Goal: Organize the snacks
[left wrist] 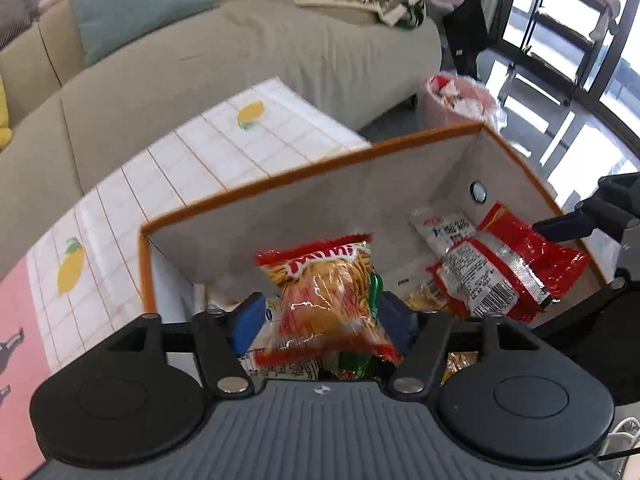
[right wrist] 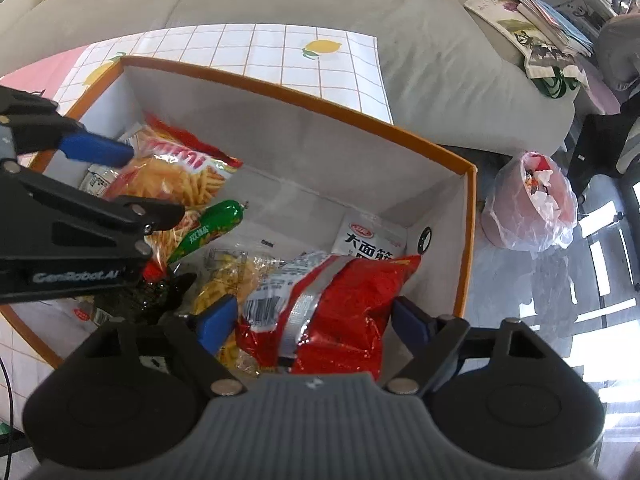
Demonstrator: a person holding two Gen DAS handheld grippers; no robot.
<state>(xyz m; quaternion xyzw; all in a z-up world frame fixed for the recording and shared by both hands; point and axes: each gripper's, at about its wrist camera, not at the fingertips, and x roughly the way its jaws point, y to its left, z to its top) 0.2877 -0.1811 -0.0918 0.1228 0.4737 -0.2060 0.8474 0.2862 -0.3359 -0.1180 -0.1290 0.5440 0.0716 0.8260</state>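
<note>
Lying crinkled: glossy red snack bag (right wrist: 340, 312), silver-seamed.

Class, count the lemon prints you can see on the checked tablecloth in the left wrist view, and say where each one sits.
2. One lemon print lies near the cloth's far edge by the sofa; the other lemon print lies nearer, left of the orange-rimmed box. The box may hide more.
</note>
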